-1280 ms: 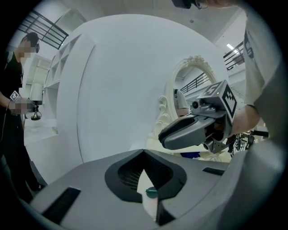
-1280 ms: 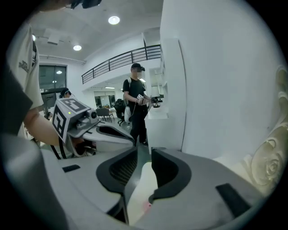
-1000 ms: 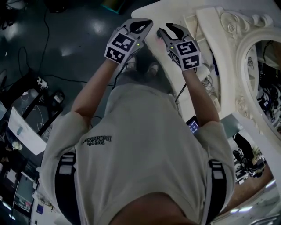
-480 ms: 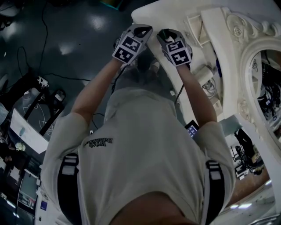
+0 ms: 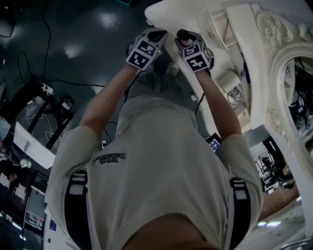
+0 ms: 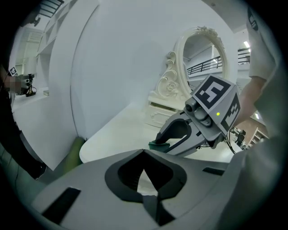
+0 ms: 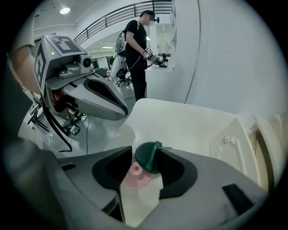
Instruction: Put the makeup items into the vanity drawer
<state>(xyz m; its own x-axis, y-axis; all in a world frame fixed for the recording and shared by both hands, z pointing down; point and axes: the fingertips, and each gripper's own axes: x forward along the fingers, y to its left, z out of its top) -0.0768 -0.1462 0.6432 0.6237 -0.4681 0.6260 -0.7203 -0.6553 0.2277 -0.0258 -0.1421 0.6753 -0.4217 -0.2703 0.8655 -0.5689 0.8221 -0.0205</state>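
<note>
My right gripper (image 7: 145,151) points down at the white vanity top (image 7: 193,126). A small pink compact (image 7: 135,176) with a raised green lid (image 7: 147,157) sits between its fingers. The jaws have just been opening and stand wide; the lid leans on the right-hand finger and the other finger is clear of it. From the left gripper view the green lid (image 6: 156,145) shows at the right gripper's tips (image 6: 159,142). My left gripper (image 6: 144,152) hovers beside it, shut on nothing. In the head view both the left gripper (image 5: 155,35) and the right gripper (image 5: 184,35) reach over the vanity's near corner (image 5: 159,12).
An ornate oval mirror (image 5: 288,73) and small drawer units (image 5: 217,27) stand on the vanity behind the grippers. Cables and stands (image 5: 44,93) lie on the dark floor at the left. A person in dark clothes (image 7: 139,45) stands far off by a counter.
Both grippers have sunk toward the vanity top and drawn a little closer together. The arms are stretched further out.
</note>
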